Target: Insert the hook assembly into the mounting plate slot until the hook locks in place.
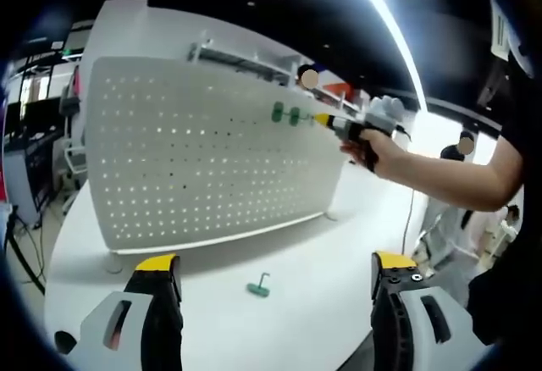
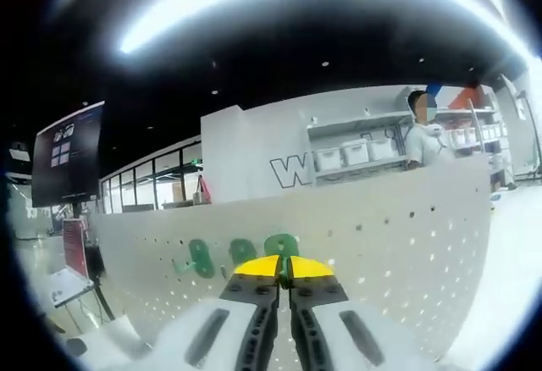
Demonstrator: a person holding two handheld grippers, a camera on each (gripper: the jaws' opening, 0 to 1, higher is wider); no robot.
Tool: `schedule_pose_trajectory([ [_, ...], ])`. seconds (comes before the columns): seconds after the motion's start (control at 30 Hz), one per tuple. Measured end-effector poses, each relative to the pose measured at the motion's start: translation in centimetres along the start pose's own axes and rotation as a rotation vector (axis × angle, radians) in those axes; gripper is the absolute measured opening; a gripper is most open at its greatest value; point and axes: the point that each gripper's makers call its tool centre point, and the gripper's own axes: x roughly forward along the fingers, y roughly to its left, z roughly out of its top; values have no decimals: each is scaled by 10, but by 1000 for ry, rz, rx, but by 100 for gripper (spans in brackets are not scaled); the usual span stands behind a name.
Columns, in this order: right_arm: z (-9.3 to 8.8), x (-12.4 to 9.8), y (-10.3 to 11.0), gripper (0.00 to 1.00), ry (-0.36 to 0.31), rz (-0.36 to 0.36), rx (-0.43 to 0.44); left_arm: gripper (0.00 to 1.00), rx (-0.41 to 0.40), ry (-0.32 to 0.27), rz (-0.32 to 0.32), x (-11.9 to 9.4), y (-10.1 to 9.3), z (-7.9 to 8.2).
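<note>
A white perforated pegboard stands upright on the smooth white counter. Near its top edge sit two green plastic hooks; the right gripper, held by a hand, meets a third there. The right gripper view shows three hooks, its yellow-tipped fingers closed on the nearest. The left gripper hangs open above a loose hook lying near the counter's front edge.

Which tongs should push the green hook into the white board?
Right. The right tongs are shut on a green hook at the pegboard. The left tongs hang open, far back over the table.
</note>
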Motion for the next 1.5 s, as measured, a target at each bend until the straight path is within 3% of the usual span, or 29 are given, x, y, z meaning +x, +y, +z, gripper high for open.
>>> schedule_pose_trajectory([
  [0.97, -6, 13, -12, 0, -32, -52, 9, 92, -6, 12, 20, -1, 7, -4],
  [1.27, -6, 14, -12, 0, -66, -74, -43, 92, -11, 5, 19, 0, 6, -2],
  [1.5, -6, 13, -12, 0, -46, -93, -55, 92, -14, 3, 22, -2, 7, -3],
])
